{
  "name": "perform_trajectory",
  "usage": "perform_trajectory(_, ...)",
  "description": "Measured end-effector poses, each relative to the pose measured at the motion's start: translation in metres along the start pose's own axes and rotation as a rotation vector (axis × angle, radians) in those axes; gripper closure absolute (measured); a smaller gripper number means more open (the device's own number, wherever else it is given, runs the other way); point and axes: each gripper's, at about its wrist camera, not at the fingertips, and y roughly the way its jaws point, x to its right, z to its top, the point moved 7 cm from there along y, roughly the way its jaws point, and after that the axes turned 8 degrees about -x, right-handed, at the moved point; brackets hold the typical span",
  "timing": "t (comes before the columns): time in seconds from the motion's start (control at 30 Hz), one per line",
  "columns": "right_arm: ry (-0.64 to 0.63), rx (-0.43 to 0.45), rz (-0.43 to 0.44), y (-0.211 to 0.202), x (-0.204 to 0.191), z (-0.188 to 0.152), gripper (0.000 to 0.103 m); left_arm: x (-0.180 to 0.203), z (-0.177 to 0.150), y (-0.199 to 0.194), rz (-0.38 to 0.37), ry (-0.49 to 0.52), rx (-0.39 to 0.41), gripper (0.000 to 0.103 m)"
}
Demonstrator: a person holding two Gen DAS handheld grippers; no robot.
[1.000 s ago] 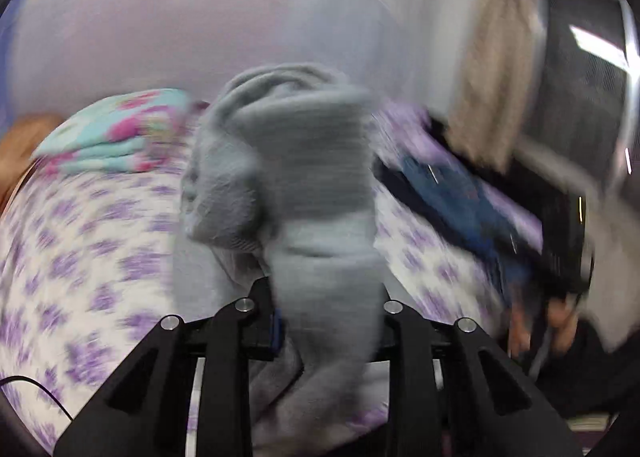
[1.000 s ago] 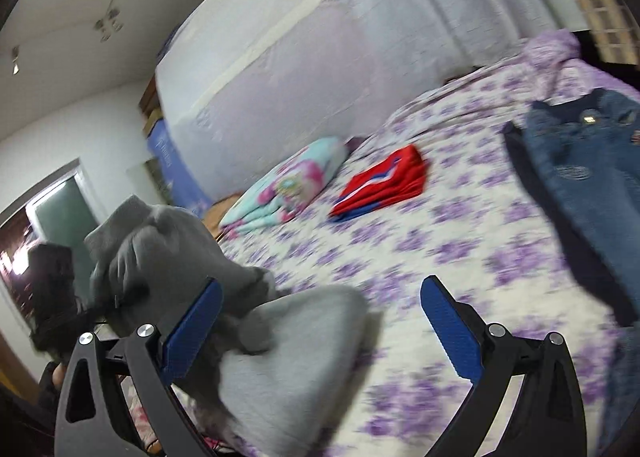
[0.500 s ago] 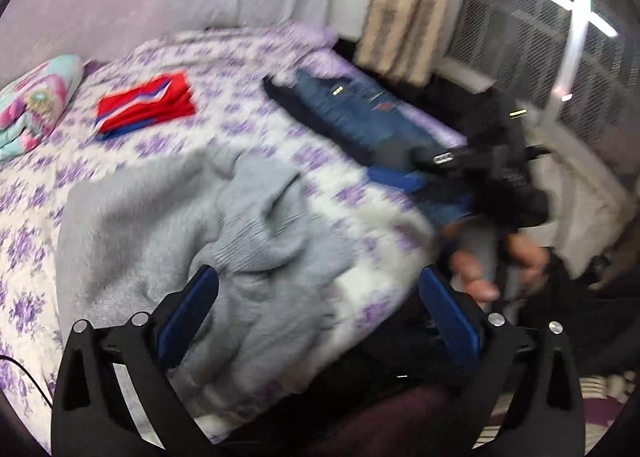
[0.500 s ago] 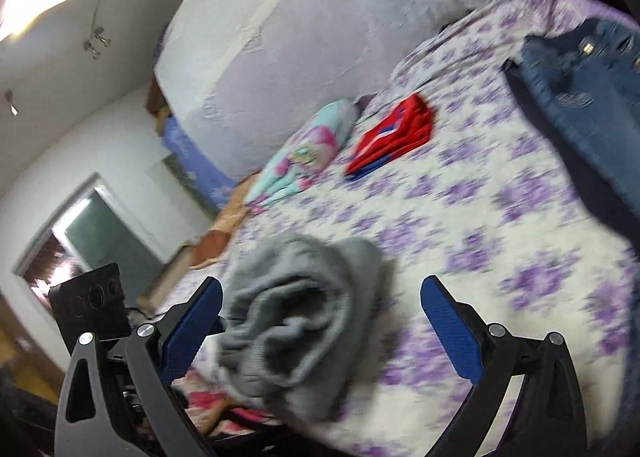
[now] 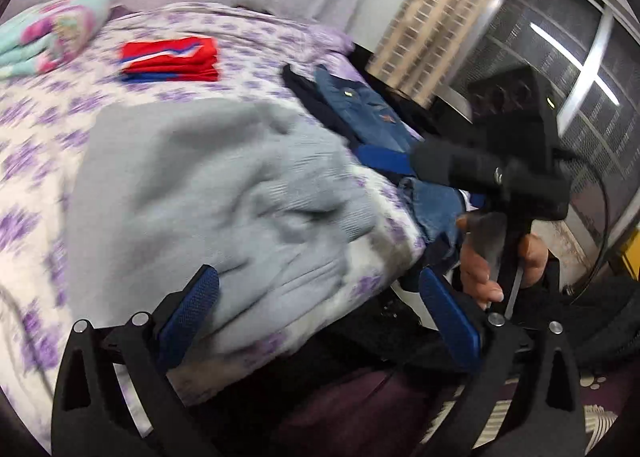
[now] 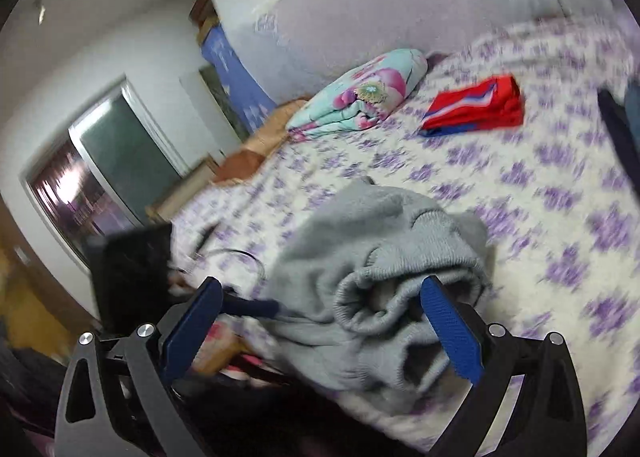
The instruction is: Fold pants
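Grey sweatpants [image 5: 208, 193] lie in a crumpled heap on the near edge of the purple-flowered bed [image 5: 36, 145]. They also show in the right wrist view [image 6: 384, 289], with the ribbed waistband bunched up. My left gripper [image 5: 318, 297] is open and empty, just in front of the heap at the bed's edge. My right gripper [image 6: 320, 309] is open and empty, its jaws standing wide on either side of the bunched waistband. The right gripper's body [image 5: 500, 173] and the hand holding it show in the left wrist view, to the right of the pants.
Folded red and blue clothes [image 5: 172, 59] and a rolled floral blanket [image 5: 48, 33] lie farther back on the bed. Blue jeans over dark clothing [image 5: 360, 109] lie at the right. A curtain and barred window [image 5: 580, 57] stand to the right.
My left gripper let go of the grey pants, which dropped onto the bed in a heap. Both grippers now stand open near the heap, the right one closer to the waistband.
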Motion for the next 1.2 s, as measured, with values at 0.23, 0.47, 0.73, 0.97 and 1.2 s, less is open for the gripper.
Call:
perform_trajectory(0.23,-0.158,-0.206,-0.285,0.044,0.004,-0.012,0.063,-0.037,-0.007,-0.003,0.016,-0.105,0.017,0.005)
perform_trajectory(0.47,-0.258,-0.146,-0.272,-0.005,-0.031,-0.013,0.043,-0.039,-0.002,0.007,0.006,-0.094,0.006,0.005)
perform_trajectory(0.73,-0.203,-0.229,-0.208,0.034,-0.016,-0.005,0.063,-0.039,-0.005,0.008,-0.003,-0.090,0.001,0.005)
perform_trajectory(0.97,-0.148,-0.142,0.100,-0.004,-0.009,-0.004,0.096,-0.047,-0.008,0.009,-0.010,-0.114,-0.001,0.005)
perform_trajectory(1.2,0.050,-0.252,0.092,0.011,0.058,-0.069,0.096,-0.046,-0.014,0.012,-0.065,-0.082,-0.035,0.005)
